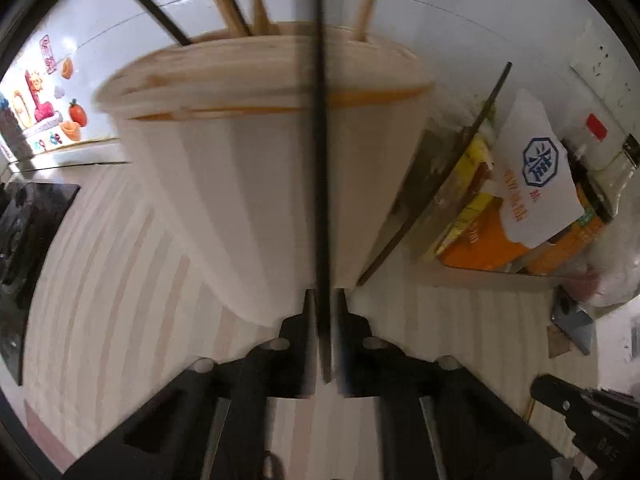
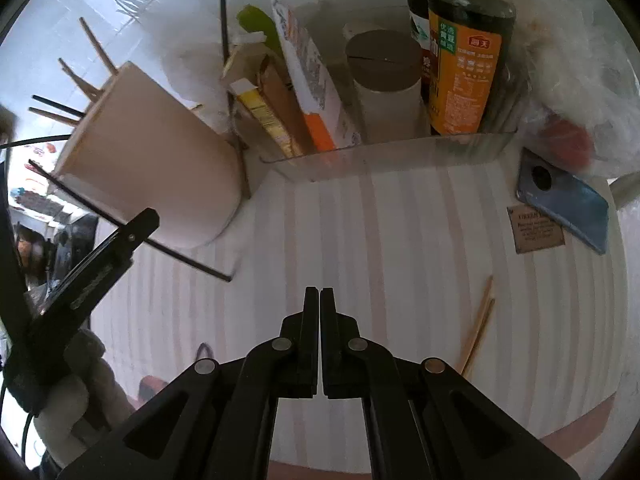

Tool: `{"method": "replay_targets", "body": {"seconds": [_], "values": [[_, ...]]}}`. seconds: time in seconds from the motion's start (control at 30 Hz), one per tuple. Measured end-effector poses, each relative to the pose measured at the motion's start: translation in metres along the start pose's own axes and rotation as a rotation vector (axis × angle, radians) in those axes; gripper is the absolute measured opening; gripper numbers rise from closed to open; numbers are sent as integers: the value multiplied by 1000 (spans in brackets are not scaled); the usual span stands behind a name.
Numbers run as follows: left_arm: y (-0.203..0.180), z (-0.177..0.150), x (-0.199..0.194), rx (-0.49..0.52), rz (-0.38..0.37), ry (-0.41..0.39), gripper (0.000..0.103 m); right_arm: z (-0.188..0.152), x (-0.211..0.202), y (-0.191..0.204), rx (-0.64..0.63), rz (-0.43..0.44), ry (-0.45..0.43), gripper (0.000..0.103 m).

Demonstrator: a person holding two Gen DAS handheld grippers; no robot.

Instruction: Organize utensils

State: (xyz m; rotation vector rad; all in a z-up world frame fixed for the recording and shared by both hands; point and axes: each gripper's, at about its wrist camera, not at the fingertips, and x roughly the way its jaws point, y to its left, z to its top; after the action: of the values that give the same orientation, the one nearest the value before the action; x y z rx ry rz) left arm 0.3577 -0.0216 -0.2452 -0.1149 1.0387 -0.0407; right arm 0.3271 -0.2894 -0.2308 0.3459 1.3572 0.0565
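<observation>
A beige utensil cup (image 1: 248,160) stands on the striped table (image 2: 400,240) with several wooden chopsticks (image 1: 224,0) sticking out of its top. My left gripper (image 1: 323,296) is shut on a long black chopstick (image 1: 322,160) that runs up across the front of the cup. From the right wrist view the same cup (image 2: 152,160), the left gripper (image 2: 136,224) and the black chopstick (image 2: 180,254) sit at the left. My right gripper (image 2: 320,292) is shut and holds nothing, hovering over bare table. Two wooden chopsticks (image 2: 478,324) lie on the table to its right.
Behind stands a clear bin (image 2: 400,156) with food boxes (image 2: 304,92), a capped tube (image 2: 386,88) and a dark sauce bottle (image 2: 464,64). A blue phone (image 2: 564,200), a small card (image 2: 536,230) and a plastic bag (image 2: 580,92) lie at the right. A thin black rod (image 2: 224,20) stands between cup and bin.
</observation>
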Motion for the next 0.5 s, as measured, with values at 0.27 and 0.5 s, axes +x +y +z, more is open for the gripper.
{"method": "replay_targets", "body": {"seconds": [0.27, 0.5], "values": [[11, -16, -35, 56, 94, -78, 4, 31, 20, 6, 38, 223, -112, 8], [46, -22, -57, 63, 275, -120, 4, 52, 66, 26, 68, 388, -181, 20]]}}
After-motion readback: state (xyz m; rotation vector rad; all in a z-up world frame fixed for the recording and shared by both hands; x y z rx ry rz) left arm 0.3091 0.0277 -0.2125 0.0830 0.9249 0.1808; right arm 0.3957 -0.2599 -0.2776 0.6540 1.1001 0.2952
